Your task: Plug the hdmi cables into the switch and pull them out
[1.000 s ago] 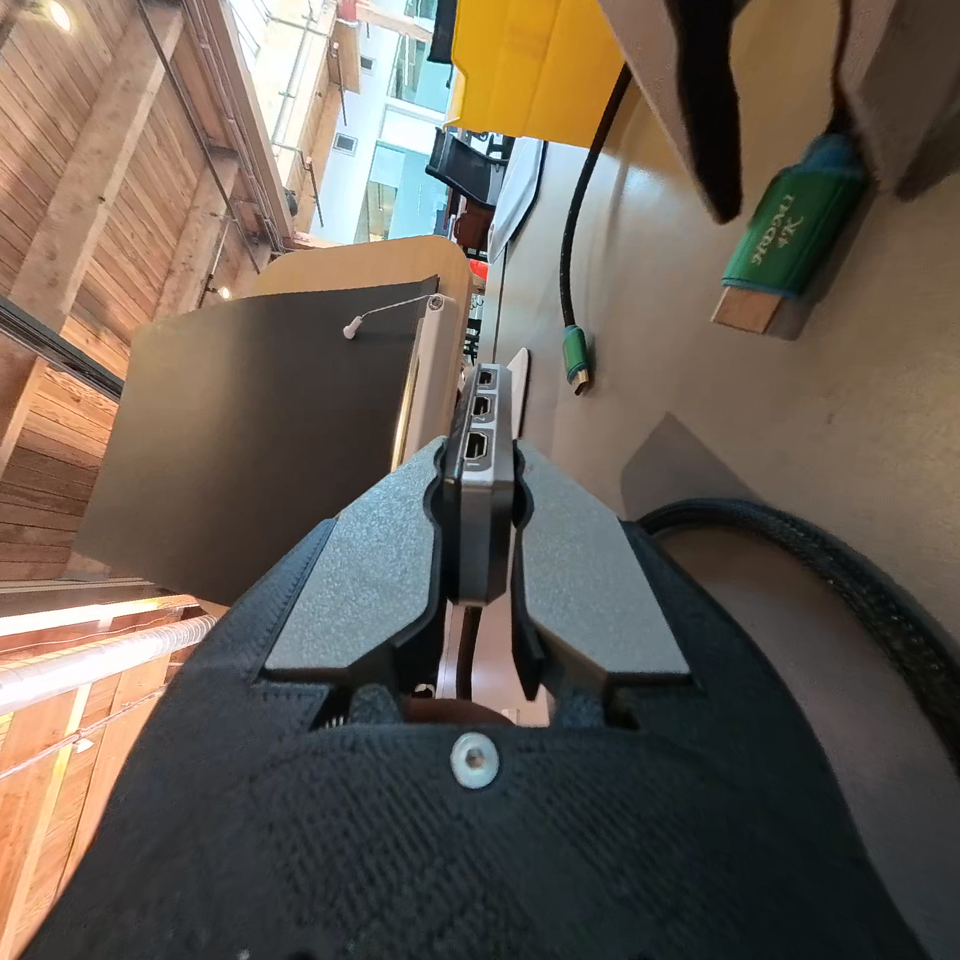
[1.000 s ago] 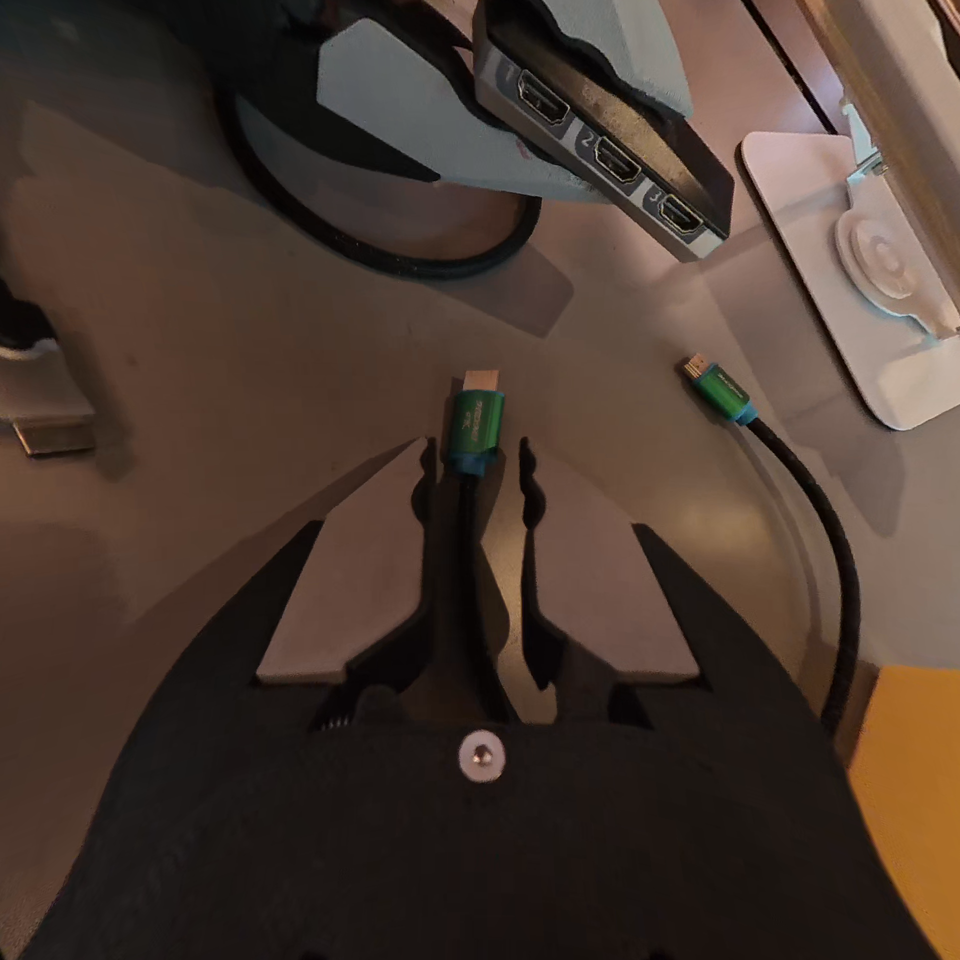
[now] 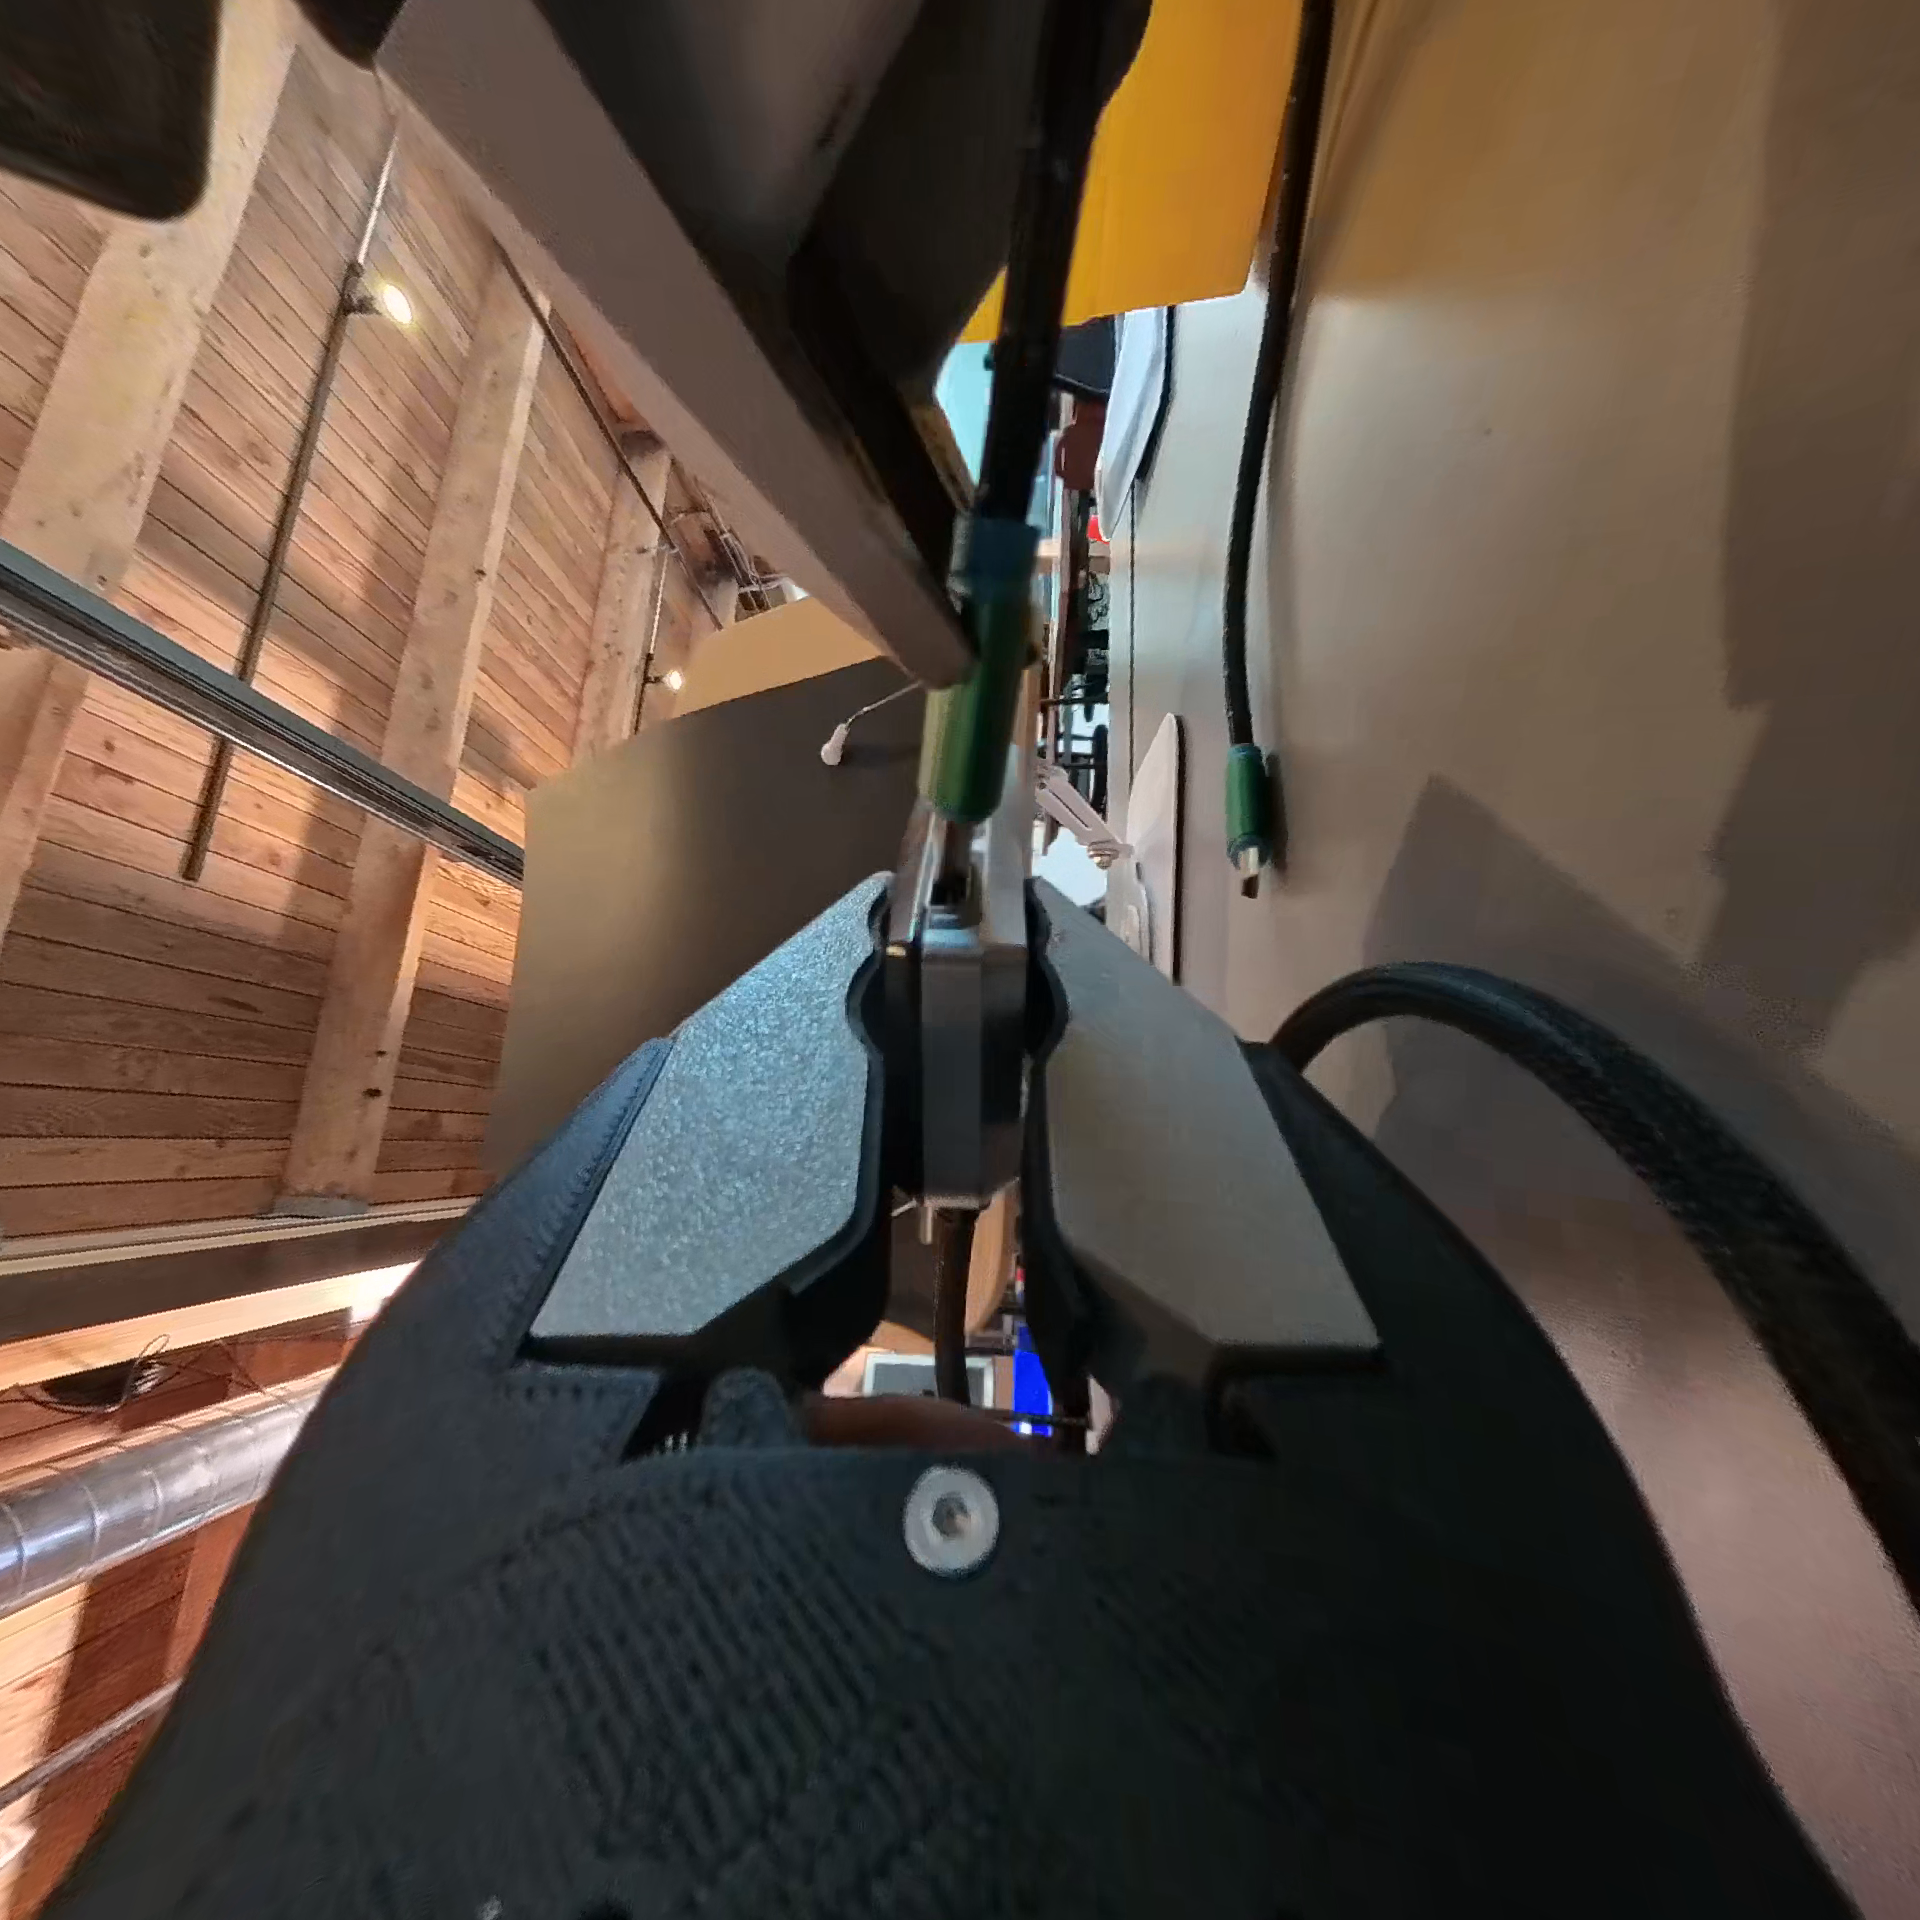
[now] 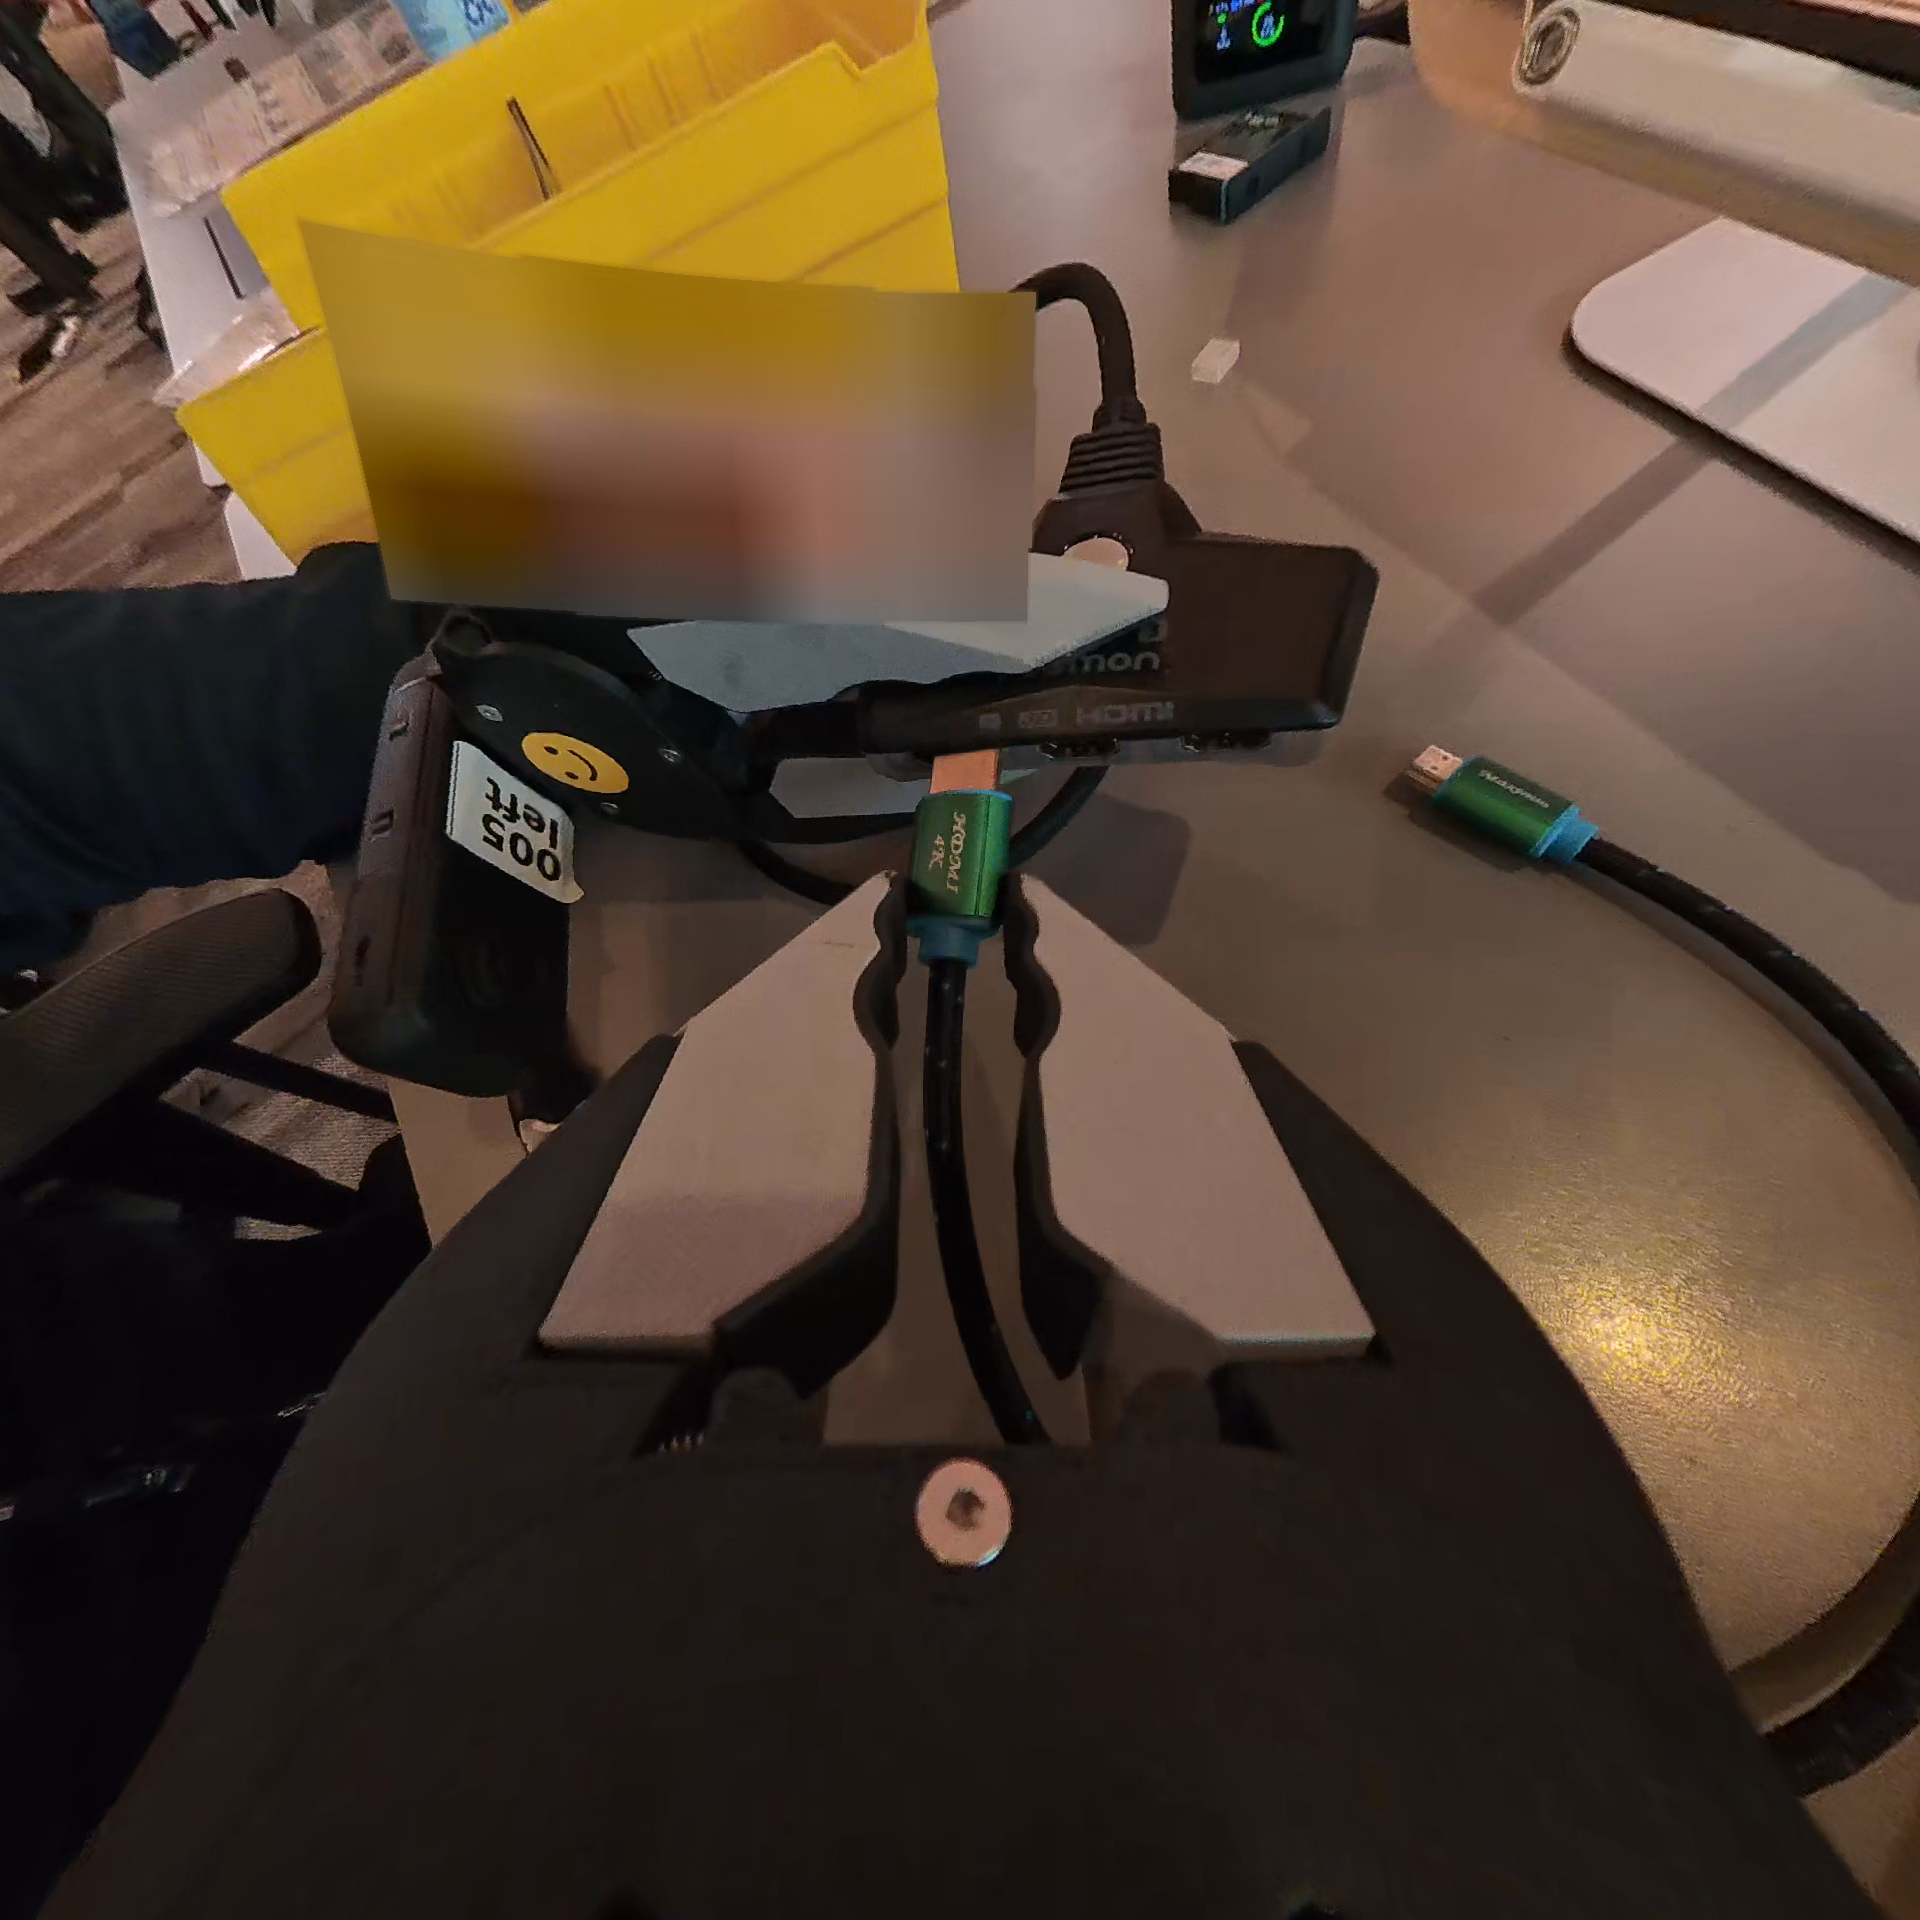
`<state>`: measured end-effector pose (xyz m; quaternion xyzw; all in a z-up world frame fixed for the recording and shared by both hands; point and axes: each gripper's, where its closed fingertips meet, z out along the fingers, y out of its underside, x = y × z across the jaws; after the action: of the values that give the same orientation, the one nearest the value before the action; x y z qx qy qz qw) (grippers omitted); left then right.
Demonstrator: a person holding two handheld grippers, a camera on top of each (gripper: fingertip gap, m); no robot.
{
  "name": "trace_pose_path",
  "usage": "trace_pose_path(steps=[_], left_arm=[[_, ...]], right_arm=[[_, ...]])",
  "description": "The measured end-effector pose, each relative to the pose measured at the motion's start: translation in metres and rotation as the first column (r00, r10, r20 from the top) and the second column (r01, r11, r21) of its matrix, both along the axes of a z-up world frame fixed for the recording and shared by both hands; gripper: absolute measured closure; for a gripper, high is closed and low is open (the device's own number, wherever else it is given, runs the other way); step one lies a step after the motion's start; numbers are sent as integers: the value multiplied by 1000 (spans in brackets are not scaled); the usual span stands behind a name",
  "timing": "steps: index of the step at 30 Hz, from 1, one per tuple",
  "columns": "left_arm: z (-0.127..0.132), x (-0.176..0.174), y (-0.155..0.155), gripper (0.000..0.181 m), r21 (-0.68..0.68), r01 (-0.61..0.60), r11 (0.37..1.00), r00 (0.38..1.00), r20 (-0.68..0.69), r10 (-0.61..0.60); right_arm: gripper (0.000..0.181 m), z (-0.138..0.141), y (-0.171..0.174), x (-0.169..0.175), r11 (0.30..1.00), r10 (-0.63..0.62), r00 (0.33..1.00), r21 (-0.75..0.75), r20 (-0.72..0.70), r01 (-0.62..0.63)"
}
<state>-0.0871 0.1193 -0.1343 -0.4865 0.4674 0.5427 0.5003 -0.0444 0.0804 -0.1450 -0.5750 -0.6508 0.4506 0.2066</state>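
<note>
My left gripper (image 3: 956,914) is shut on the black HDMI switch (image 3: 951,1049) and holds it above the table. In the right wrist view the switch (image 4: 1257,634) shows its row of ports, with a pigtail cable (image 4: 1107,353) at its back. My right gripper (image 4: 954,899) is shut on the rear of a green HDMI plug (image 4: 956,852). The plug's metal tip (image 4: 966,771) is at the leftmost port, and part of the metal shows. The same plug (image 3: 977,717) comes down onto the switch in the left wrist view. A second green plug (image 4: 1507,816) lies on the table to the right.
A yellow bin (image 4: 623,156) stands behind the switch. A white monitor base (image 4: 1766,343) is at the far right, with a small screen device (image 4: 1262,52) and a black box (image 4: 1247,171) at the back. The second cable (image 4: 1766,997) curves along the right side. The left gripper's tips are roughly 6 cm from the right gripper's.
My right gripper has shut on the green plug, lifted it off the table and brought its tip to the switch's port. My left gripper still holds the switch.
</note>
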Motion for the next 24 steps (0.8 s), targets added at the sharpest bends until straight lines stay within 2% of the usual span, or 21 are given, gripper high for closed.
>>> trace_pose_path(steps=[8, 14, 24], left_arm=[[7, 0, -2, 162, 36, 4, 999, 1000, -6, -4], [8, 3, -3, 162, 47, 12, 999, 1000, -12, -11], [8, 4, -3, 162, 58, 21, 998, 999, -41, -19]], right_arm=[[168, 6, -8, 1, 993, 42, 999, -112, 4, -41], [171, 6, -6, 2, 965, 39, 999, -261, 12, -34], [173, 4, -8, 2, 874, 64, 998, -483, 16, -48]])
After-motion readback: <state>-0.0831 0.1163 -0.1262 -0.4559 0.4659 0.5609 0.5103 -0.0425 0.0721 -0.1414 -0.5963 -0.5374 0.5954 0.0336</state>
